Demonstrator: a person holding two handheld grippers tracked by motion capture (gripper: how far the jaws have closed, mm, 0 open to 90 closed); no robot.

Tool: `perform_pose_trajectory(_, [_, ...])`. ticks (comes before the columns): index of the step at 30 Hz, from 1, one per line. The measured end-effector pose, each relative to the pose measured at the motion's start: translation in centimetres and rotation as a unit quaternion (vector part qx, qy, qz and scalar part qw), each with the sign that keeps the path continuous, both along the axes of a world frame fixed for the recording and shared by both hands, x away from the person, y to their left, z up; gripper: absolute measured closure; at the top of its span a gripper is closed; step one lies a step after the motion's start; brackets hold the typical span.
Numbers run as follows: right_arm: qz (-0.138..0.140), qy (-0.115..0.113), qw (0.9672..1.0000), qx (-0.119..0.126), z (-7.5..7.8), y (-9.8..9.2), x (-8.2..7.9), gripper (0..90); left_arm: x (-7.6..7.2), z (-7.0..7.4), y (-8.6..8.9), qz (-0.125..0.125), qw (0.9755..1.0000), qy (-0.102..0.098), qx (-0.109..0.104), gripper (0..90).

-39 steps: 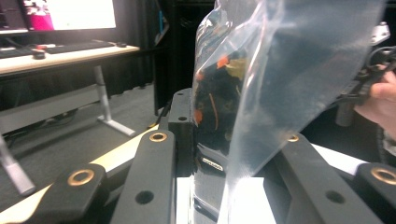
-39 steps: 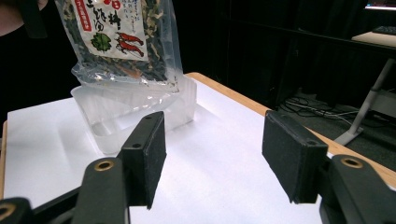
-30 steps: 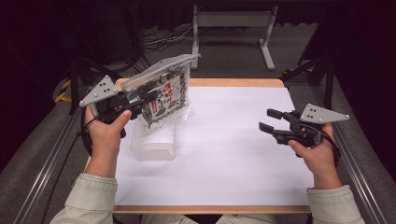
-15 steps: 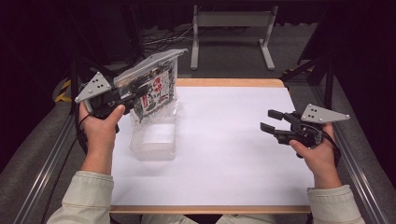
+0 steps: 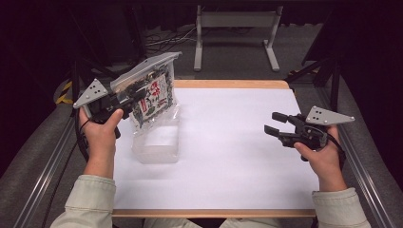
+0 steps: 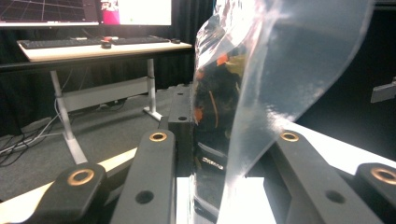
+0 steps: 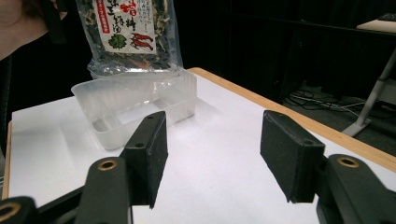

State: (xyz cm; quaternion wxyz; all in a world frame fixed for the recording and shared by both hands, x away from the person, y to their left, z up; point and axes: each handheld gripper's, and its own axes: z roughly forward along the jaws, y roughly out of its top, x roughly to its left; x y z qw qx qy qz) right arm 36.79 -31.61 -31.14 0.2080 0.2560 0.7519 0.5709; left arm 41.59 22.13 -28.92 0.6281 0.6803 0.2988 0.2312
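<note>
White table top (image 5: 228, 156) with wooden edging, dark room beyond; desk with keyboard (image 6: 93, 42) in the background. Item one: clear plastic tub (image 5: 157, 142), empty, standing at the table's left. Item two: printed snack bag (image 5: 151, 92), raised above the tub's far side, clamped in the left gripper (image 5: 124, 100). Right gripper (image 5: 277, 124): at the right, above the table, jaws spread, grasping nothing.
</note>
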Motion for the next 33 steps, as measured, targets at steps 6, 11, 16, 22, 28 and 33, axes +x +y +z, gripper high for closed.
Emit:
perform_pose_trajectory(6, [0.001,0.001,1.0,0.0,-0.1,0.0,0.0,42.4,0.4,-0.8,-0.4,0.0,1.0,0.008,-0.001,72.0])
perform_pose_trajectory(11, [-0.002,0.001,1.0,0.003,0.0,-0.4,0.0,42.4,0.8,-1.5,-0.4,0.007,0.9999,0.014,0.006,72.0])
perform_pose_trajectory(16, [-0.001,0.002,1.0,0.005,-0.1,-0.4,0.0,42.4,1.1,-2.2,-0.2,0.01,0.9997,0.02,-0.001,72.0])
perform_pose_trajectory(22, [0.002,0.003,1.0,0.004,-0.2,-0.2,0.1,42.2,1.3,-3.1,-0.2,0.007,0.9995,0.03,0.004,71.9])
perform_pose_trajectory(28, [0.004,0.005,1.0,0.005,-0.3,-0.2,0.1,42.2,1.6,-3.9,0.0,0.008,0.9992,0.038,-0.001,71.9])
perform_pose_trajectory(33, [0.005,0.006,1.0,0.005,-0.4,-0.1,0.2,42.2,1.8,-4.1,0.3,0.005,0.9991,0.043,-0.004,71.8])
